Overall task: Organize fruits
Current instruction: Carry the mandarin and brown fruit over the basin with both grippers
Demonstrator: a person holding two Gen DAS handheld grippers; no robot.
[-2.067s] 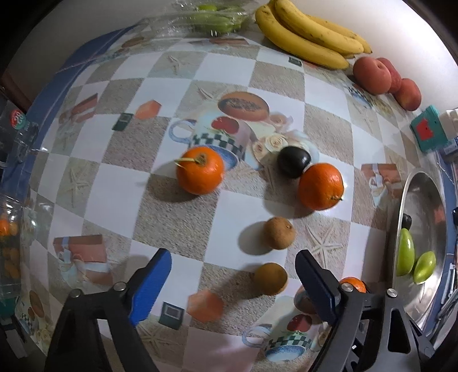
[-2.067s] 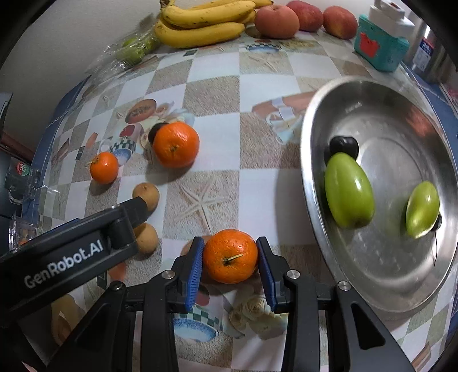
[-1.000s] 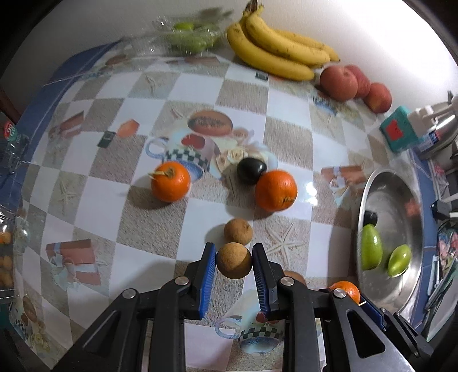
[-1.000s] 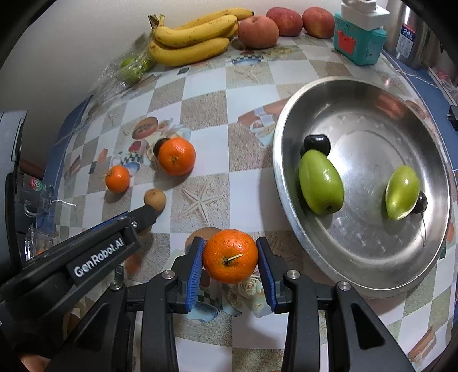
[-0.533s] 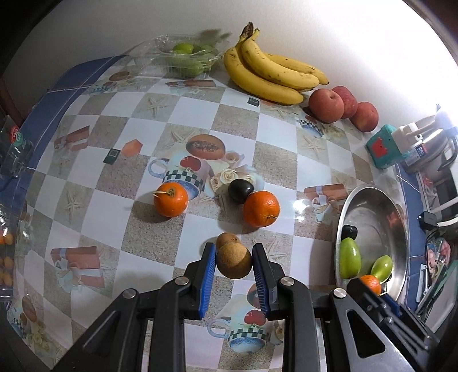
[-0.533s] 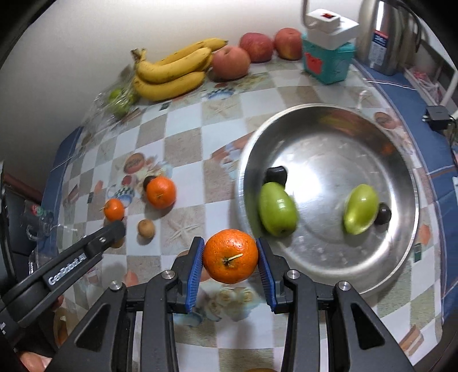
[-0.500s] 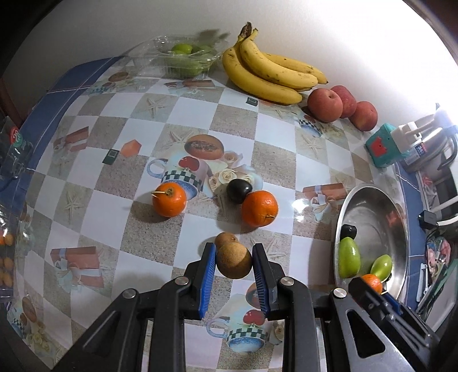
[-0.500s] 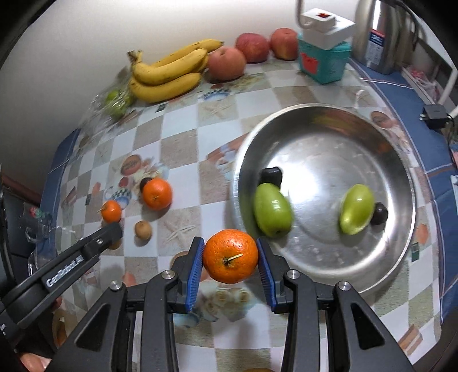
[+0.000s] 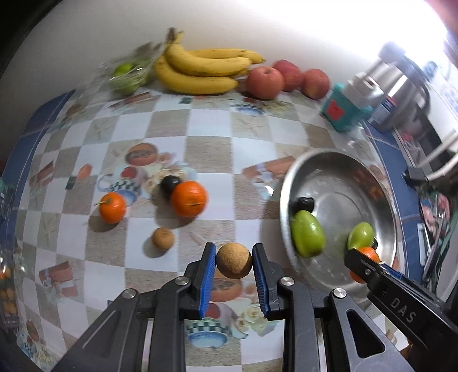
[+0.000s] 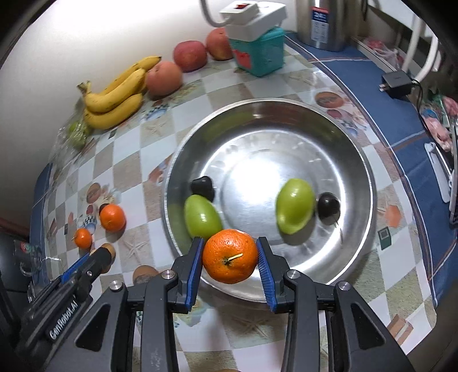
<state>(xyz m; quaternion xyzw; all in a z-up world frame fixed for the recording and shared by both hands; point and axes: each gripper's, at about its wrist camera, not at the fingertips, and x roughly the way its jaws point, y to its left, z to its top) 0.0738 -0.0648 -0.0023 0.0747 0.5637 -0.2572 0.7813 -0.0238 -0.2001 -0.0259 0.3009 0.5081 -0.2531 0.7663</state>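
Observation:
My left gripper [image 9: 234,264] is shut on a small round brown fruit [image 9: 234,259], held above the checked tablecloth to the left of the steel bowl [image 9: 380,189]. My right gripper [image 10: 230,259] is shut on an orange [image 10: 230,255] over the near rim of the steel bowl [image 10: 363,160]. Inside the bowl lie two green fruits [image 10: 202,217] [image 10: 294,209] and two small dark fruits [image 10: 202,186] [image 10: 328,205]. On the cloth remain two oranges [image 9: 188,198] [image 9: 112,207], a dark fruit [image 9: 169,183] and another brown fruit [image 9: 162,238].
Bananas [image 9: 200,71], red apples [image 9: 264,81] and a bag of green fruit [image 9: 126,75] line the back wall. A teal box [image 10: 257,54] with a white power strip and a steel kettle [image 10: 323,23] stand behind the bowl. A charger [image 10: 396,83] lies on the blue cloth at right.
Both grippers have risen and moved right toward the bowl with their fruit. The orange now hangs over the bowl's near rim; the second brown fruit stays behind on the cloth.

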